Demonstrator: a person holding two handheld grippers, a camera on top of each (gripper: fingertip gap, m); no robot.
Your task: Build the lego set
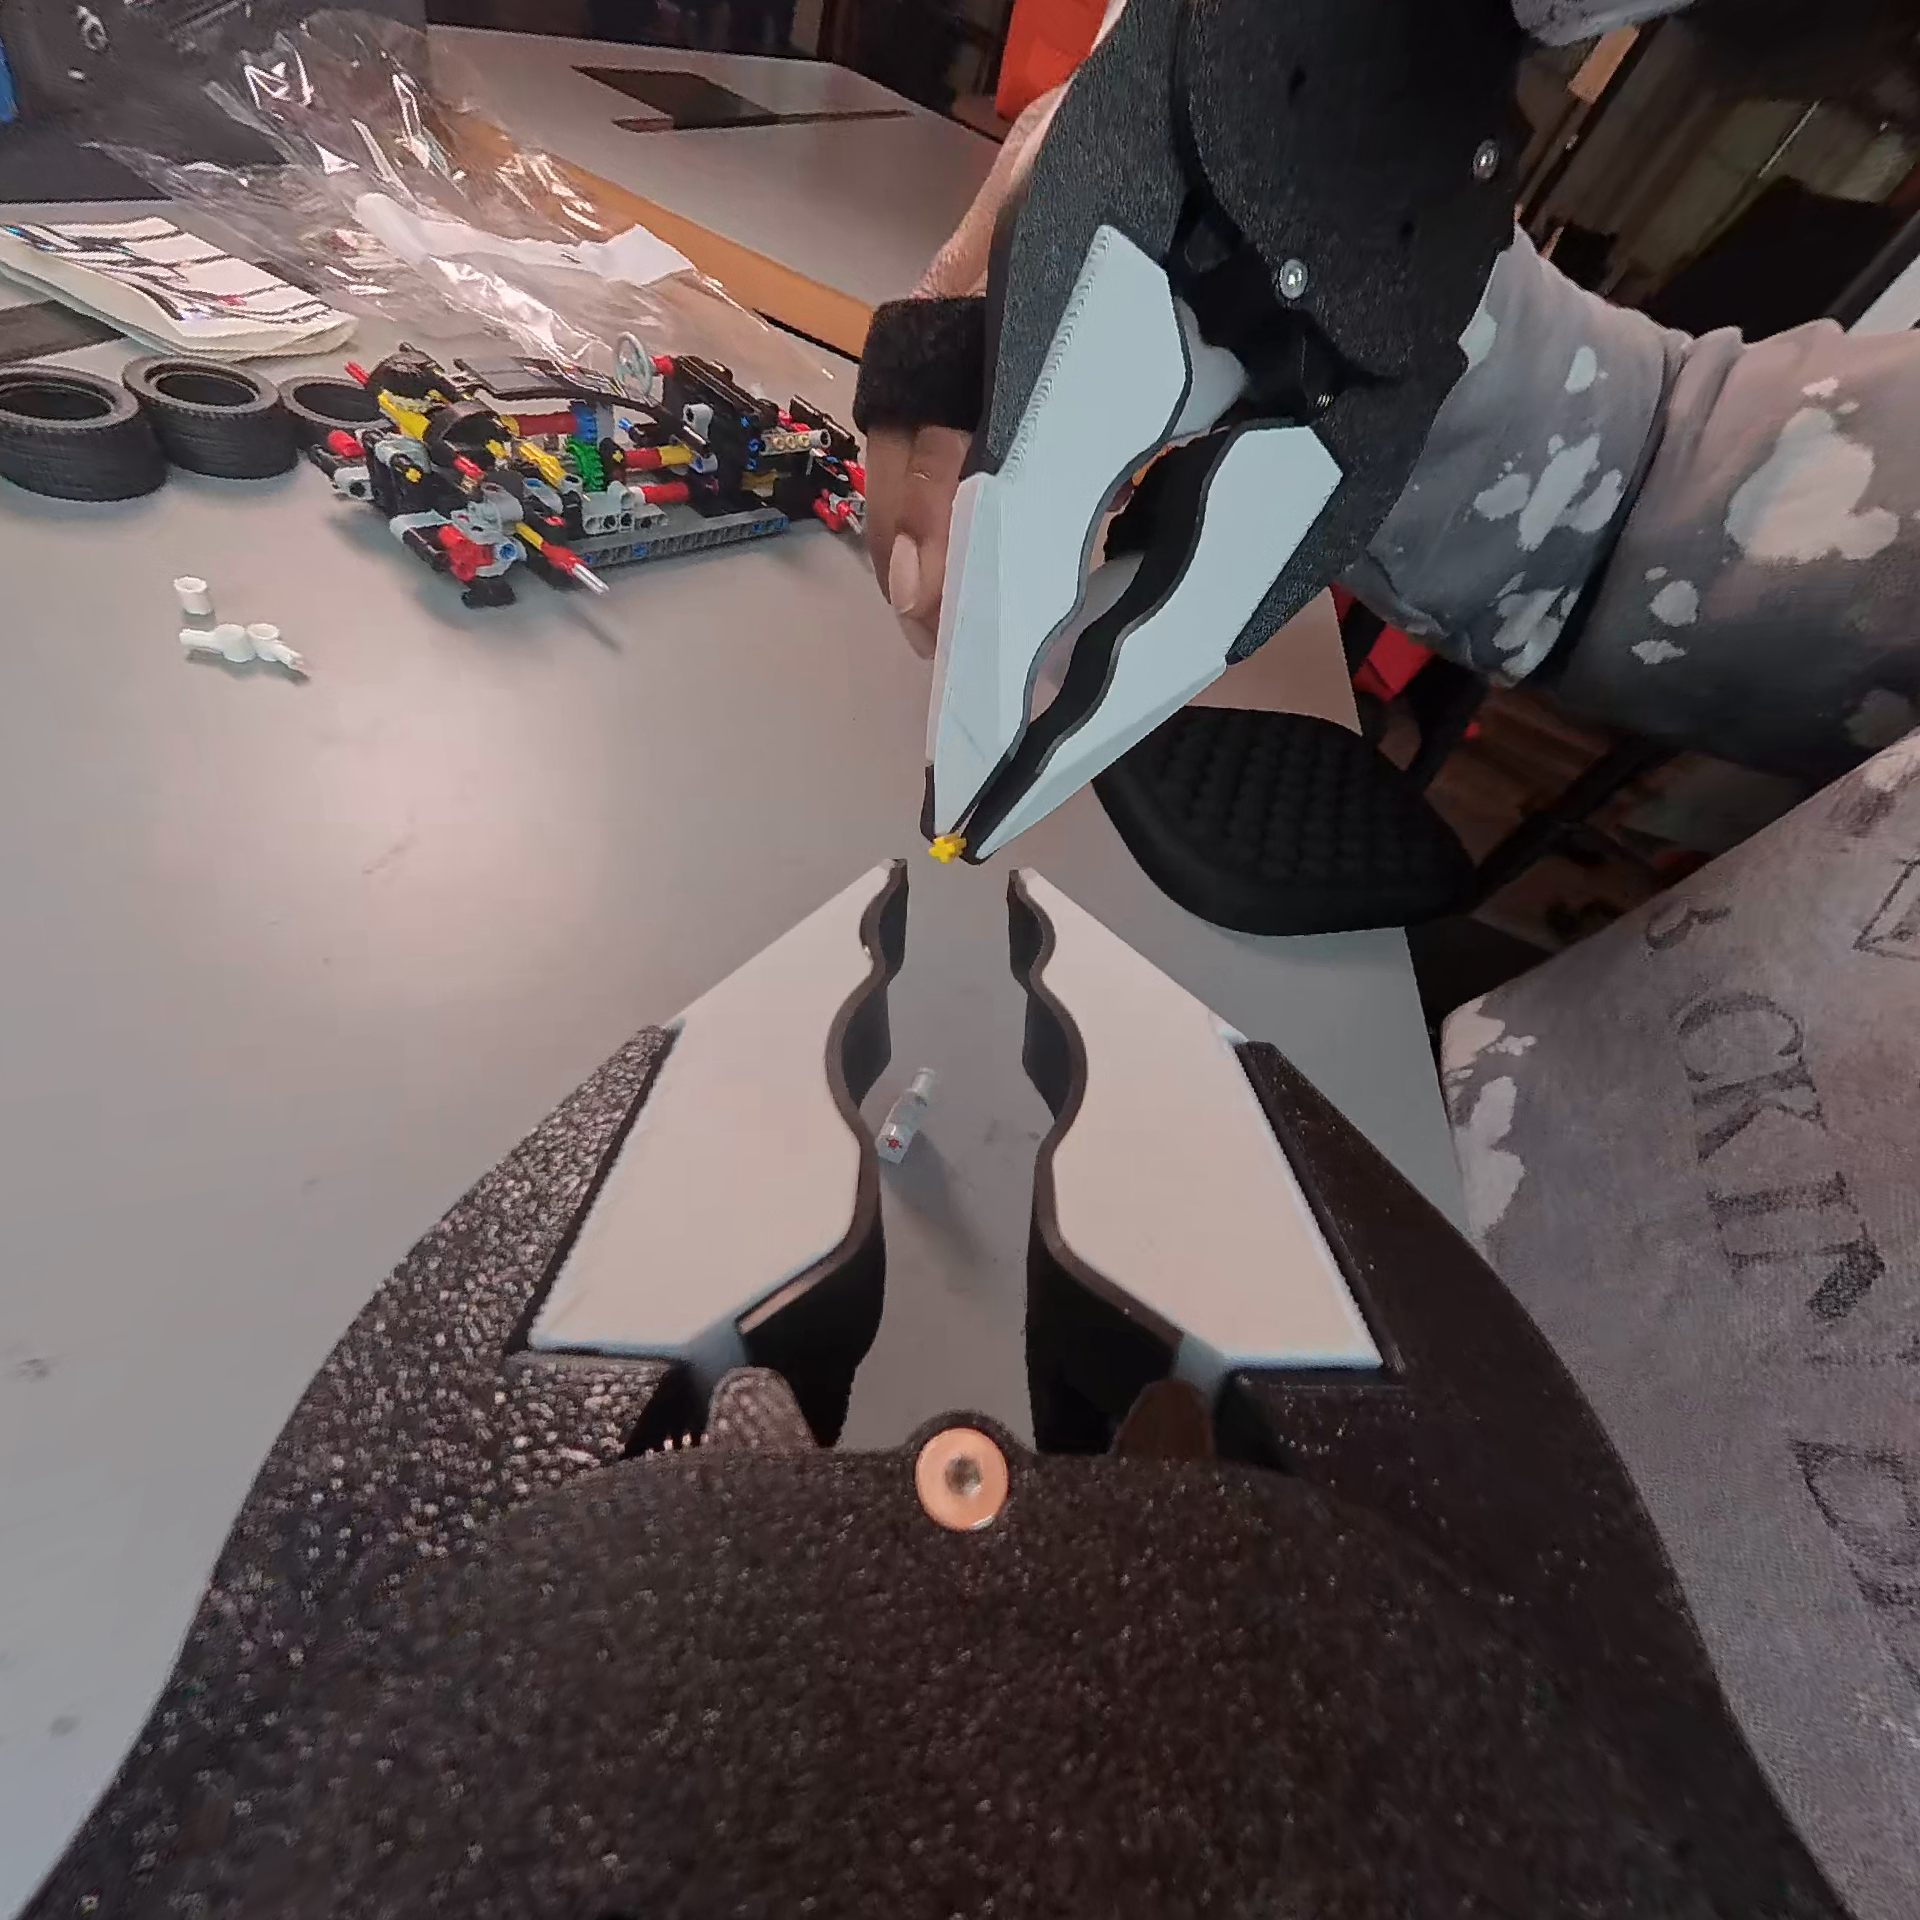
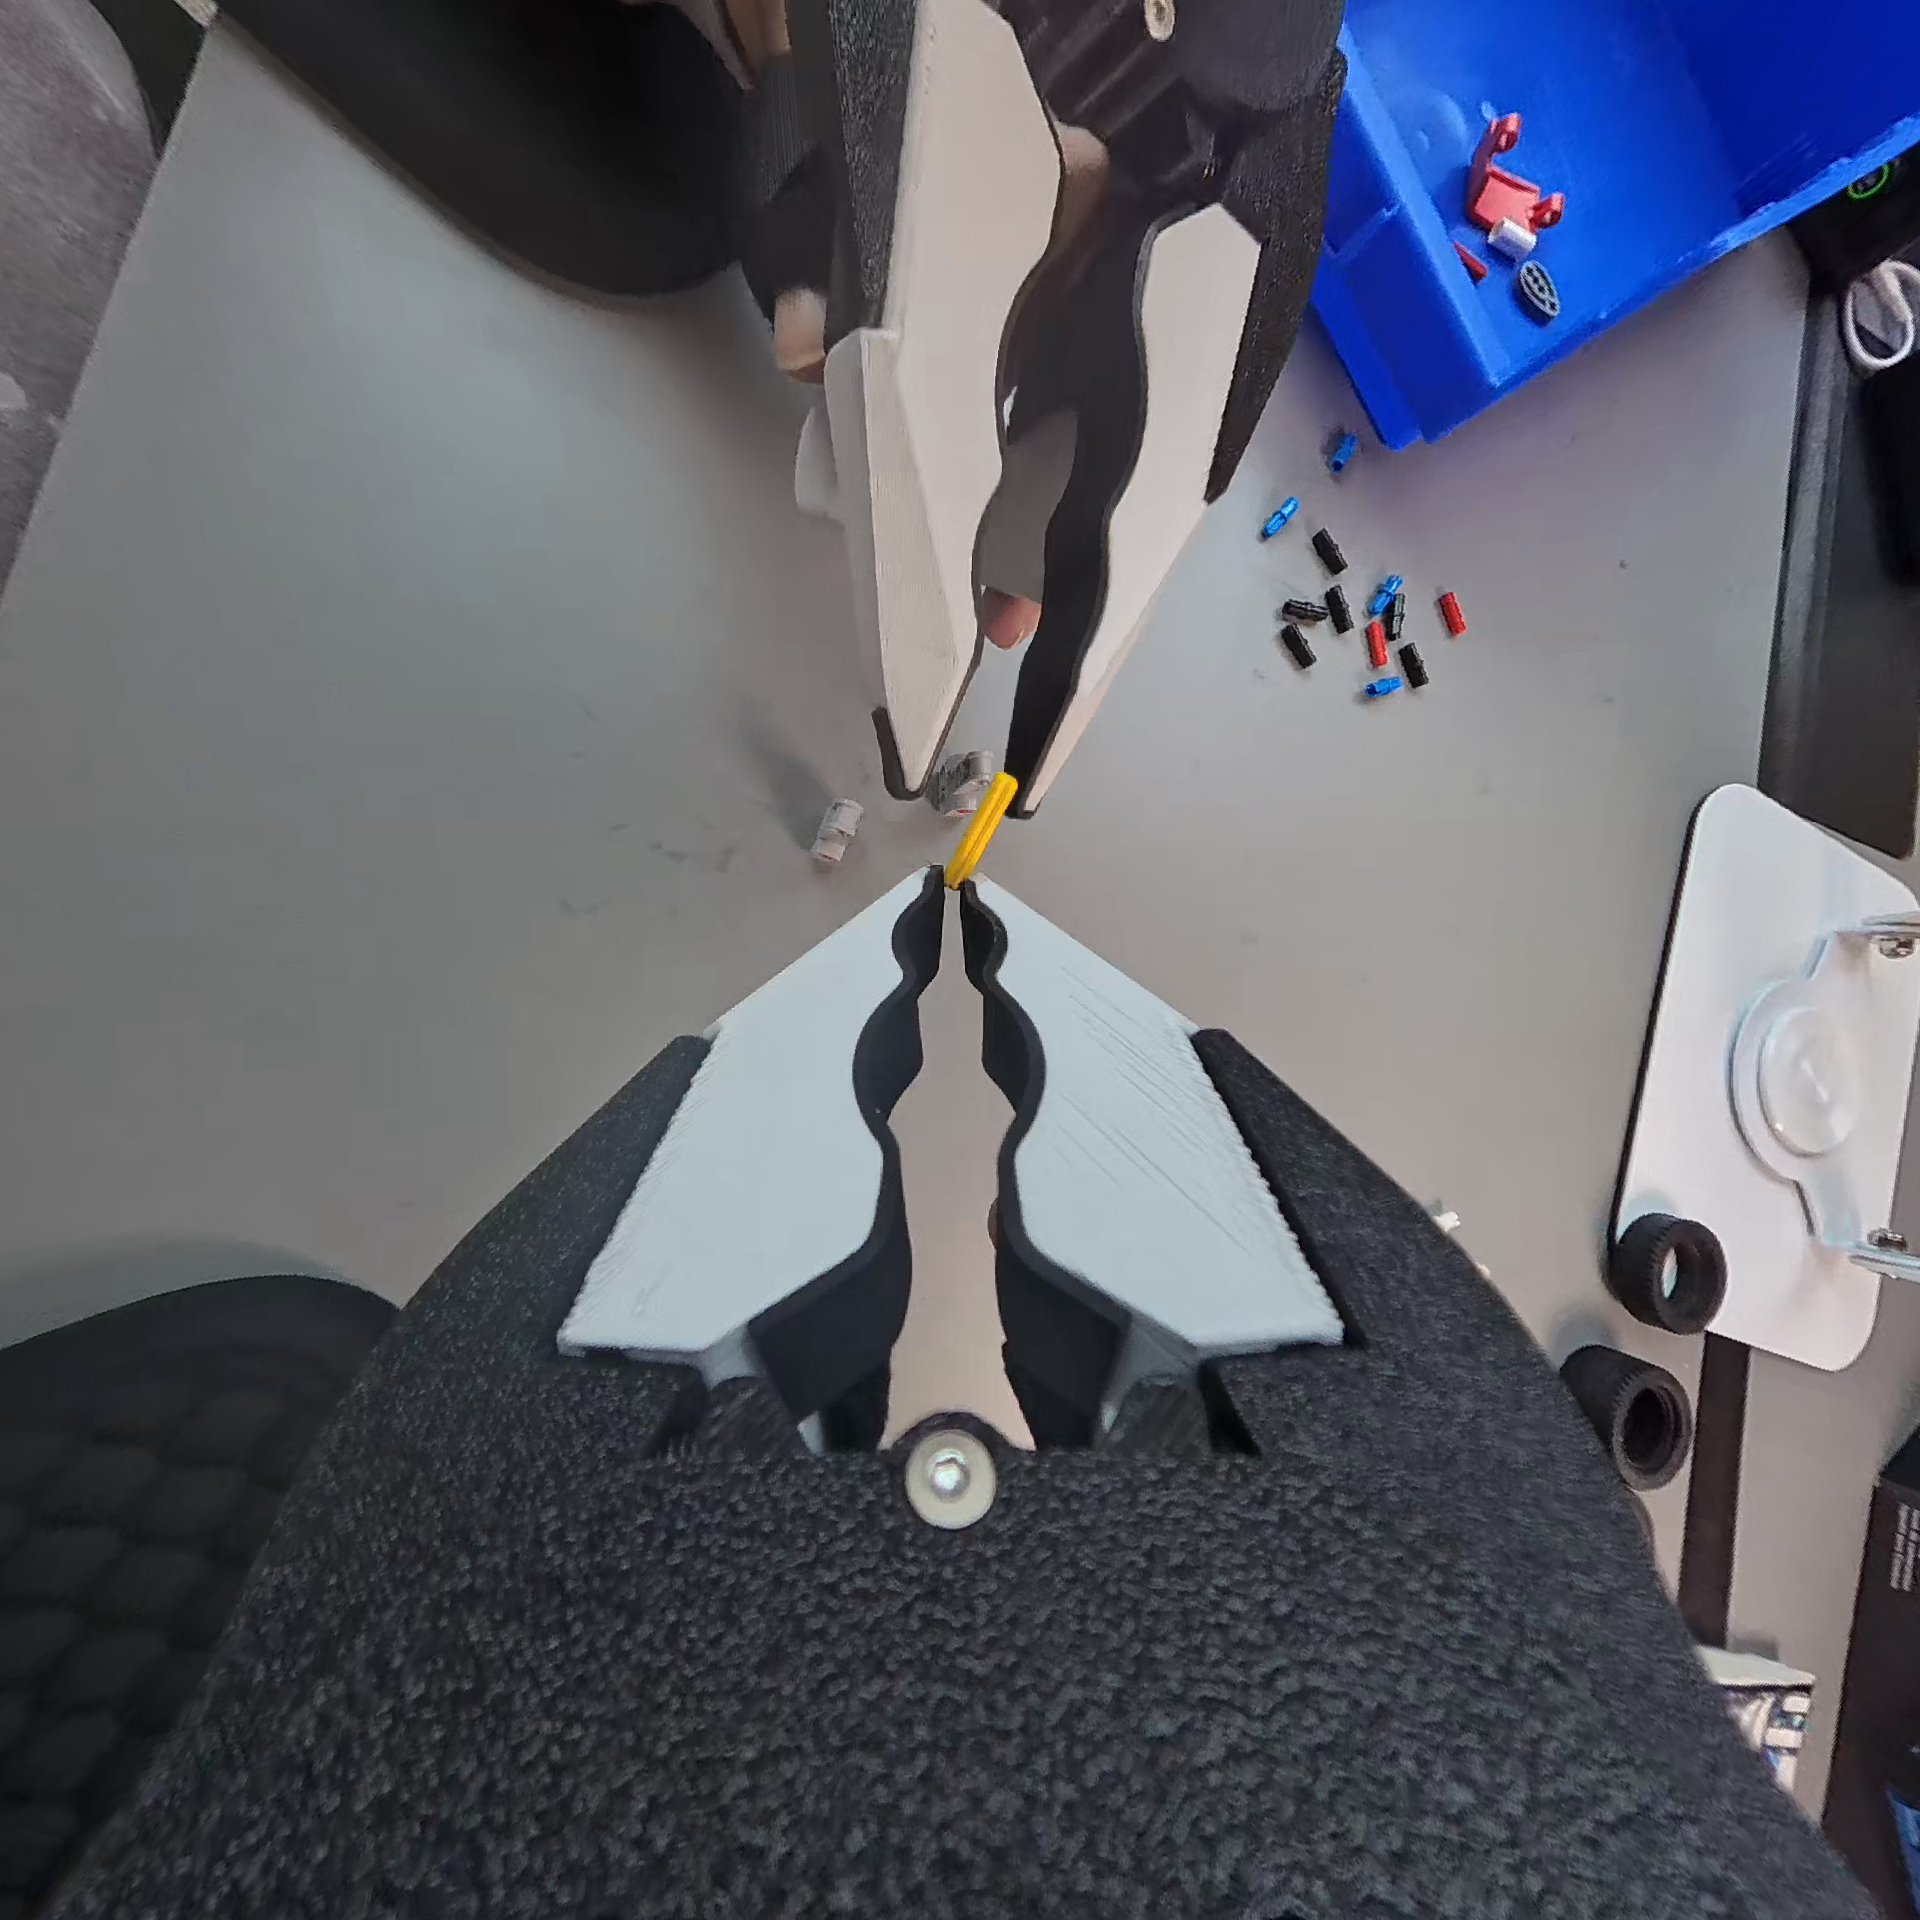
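Grey tabletop [image 1: 416, 935] carries the work. At its tip the right gripper [image 2: 951, 883] is clamped on a yellow axle [image 2: 980, 826]; the left gripper [image 1: 956, 873] waits with jaws apart, empty, just before it. Below lies a grey connector [image 1: 907, 1117]. Likely the axle should stay straight for handover. Far off sits the half-built chassis [image 1: 582, 468].
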